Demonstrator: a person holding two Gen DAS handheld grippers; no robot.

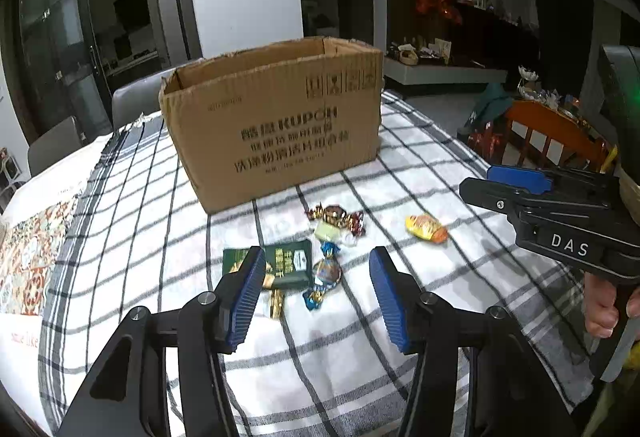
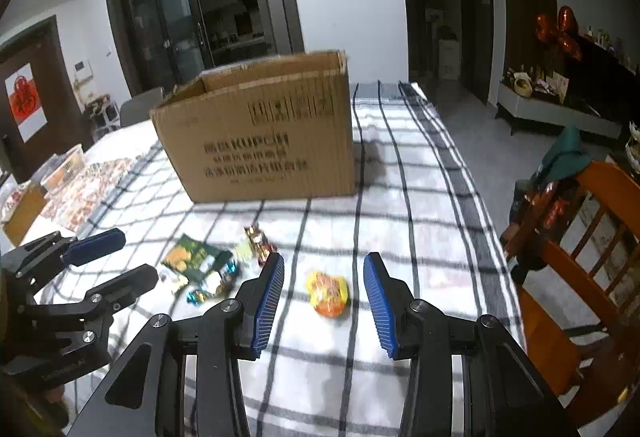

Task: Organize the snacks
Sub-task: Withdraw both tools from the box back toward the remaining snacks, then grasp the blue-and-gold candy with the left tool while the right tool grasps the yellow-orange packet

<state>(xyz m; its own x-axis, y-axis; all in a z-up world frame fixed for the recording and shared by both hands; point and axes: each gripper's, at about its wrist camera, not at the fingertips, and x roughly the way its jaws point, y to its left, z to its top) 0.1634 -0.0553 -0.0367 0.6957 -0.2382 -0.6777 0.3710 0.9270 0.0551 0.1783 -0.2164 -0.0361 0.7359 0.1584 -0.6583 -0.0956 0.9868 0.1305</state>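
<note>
Left gripper (image 1: 318,293) hides part of green packet (image 1: 290,264).

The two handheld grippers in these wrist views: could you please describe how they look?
Both the left gripper and the right gripper have black linkage frames with silver pivot screws and two fingers faced with ribbed blue pads. White "DAS" lettering marks the right one's side.

A table covered by a white cloth with dark checks (image 1: 360,349) fills the lower frame. At upper centre an open cardboard box (image 1: 276,125) stands on it. Below the box lies a cluster: a dark green packet (image 1: 290,263), a red-brown wrapped candy (image 1: 338,217), a pale green sweet (image 1: 330,232), a blue-ended candy (image 1: 324,275) and a gold piece (image 1: 276,303). A yellow-orange packet (image 1: 426,228) lies apart, to the right. A patterned mat (image 1: 32,237) shows at the left edge.
</note>
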